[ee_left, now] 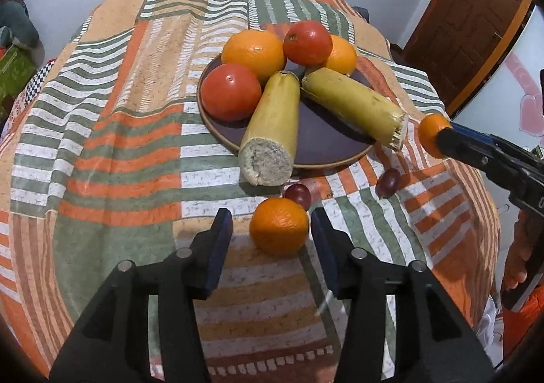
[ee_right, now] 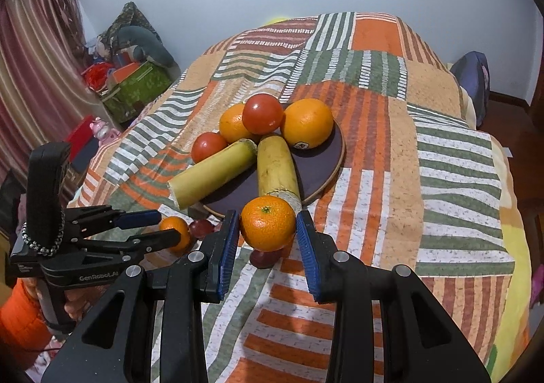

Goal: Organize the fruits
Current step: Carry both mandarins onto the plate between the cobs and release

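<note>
A round, dark purple plate with a tan rim sits on a patchwork cloth of orange, green and white stripes. On the plate are two big bumpy oranges, two smooth shiny red tomatoes and two long yellow-green cane sticks with rough cut ends.

Just in front of the plate, on the cloth, lie two small dark red grapes and one small orange tangerine with dimpled skin. The left tongs stand open around this tangerine, not squeezing it.

The right tongs grip a second small tangerine, held up near the plate's front edge.
</note>
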